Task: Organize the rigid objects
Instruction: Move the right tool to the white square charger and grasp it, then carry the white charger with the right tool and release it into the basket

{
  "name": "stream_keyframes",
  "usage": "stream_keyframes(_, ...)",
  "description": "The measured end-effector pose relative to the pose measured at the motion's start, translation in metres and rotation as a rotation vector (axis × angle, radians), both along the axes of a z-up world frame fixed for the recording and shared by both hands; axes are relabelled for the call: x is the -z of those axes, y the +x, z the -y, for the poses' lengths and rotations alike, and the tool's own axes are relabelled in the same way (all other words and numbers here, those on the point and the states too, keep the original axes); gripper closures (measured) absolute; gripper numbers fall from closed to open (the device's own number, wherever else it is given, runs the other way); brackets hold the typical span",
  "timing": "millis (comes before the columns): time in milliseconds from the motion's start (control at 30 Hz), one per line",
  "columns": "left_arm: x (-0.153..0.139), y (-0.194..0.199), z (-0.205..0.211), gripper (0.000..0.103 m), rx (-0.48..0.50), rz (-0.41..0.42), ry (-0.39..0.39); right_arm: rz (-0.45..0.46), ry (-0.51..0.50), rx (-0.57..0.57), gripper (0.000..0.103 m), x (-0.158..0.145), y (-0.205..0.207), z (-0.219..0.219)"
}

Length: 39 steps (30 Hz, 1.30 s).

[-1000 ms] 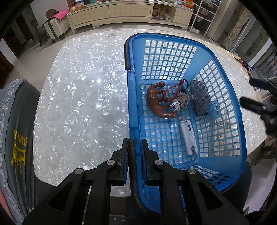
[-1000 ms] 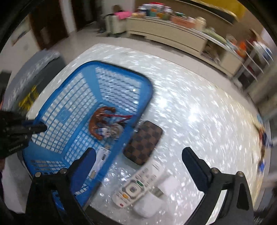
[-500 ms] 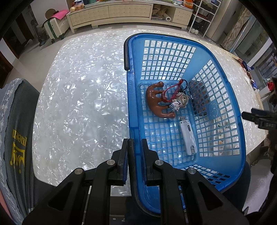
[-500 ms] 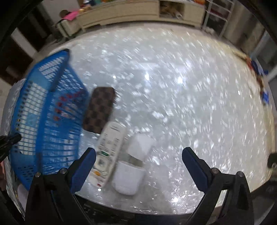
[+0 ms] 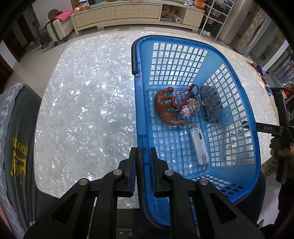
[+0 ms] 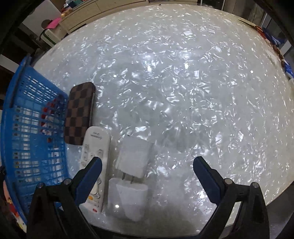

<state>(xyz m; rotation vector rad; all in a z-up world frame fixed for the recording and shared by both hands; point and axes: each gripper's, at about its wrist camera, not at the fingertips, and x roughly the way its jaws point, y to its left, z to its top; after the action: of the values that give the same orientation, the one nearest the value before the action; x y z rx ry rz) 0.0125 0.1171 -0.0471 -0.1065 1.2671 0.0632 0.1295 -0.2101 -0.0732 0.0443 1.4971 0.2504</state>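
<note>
Hidden: though the blue basket (image 5: 237,103) shows whole to the left wrist, the right wrist camera cuts it off at the left edge; remote (image 6: 95,158) partly behind a finger.
Left gripper (image 5: 143,165): pinching the basket's rim.
Right gripper (image 6: 147,171): spread wide over the white charger (image 6: 135,156).
Basket contents: brown toy (image 5: 165,106), astronaut keychain (image 5: 191,108), white stick (image 5: 199,143).
Surface: pearly white table (image 6: 183,92); checkered case (image 6: 80,114) beside the basket.
Room: long cabinet (image 5: 128,12) behind.
Change: right camera has swung away from the basket toward the table.

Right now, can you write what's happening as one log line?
left gripper: shut on basket rim | right gripper: open over charger | remote, checkered case: on table
</note>
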Motion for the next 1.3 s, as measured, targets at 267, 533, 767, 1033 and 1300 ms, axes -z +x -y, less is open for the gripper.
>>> stream_keyframes(267, 0.0, 0.0, 0.0, 0.088, 0.001, -0.001, 0.003, -0.005, -0.008, 0.008, 0.009, 0.024, 0.003, -0.013)
stream_keyframes(533, 0.001, 0.0, -0.001, 0.088, 0.002, -0.002, 0.003, 0.004, -0.018, 0.026, 0.024, 0.036, 0.005, -0.009)
stream_keyframes(767, 0.001, 0.001, 0.0, 0.088, 0.0, -0.003, 0.006, 0.042, -0.08, -0.04, 0.042, 0.043, -0.003, -0.02)
stream_keyframes(1033, 0.001, -0.001, -0.001, 0.088, -0.003, 0.001, -0.005, 0.078, -0.094, -0.1, 0.061, 0.049, -0.012, -0.041)
stream_keyframes(1300, 0.002, -0.001, -0.001, 0.088, -0.007, -0.001, -0.005, 0.118, -0.065, -0.11, 0.062, 0.03, -0.032, -0.05)
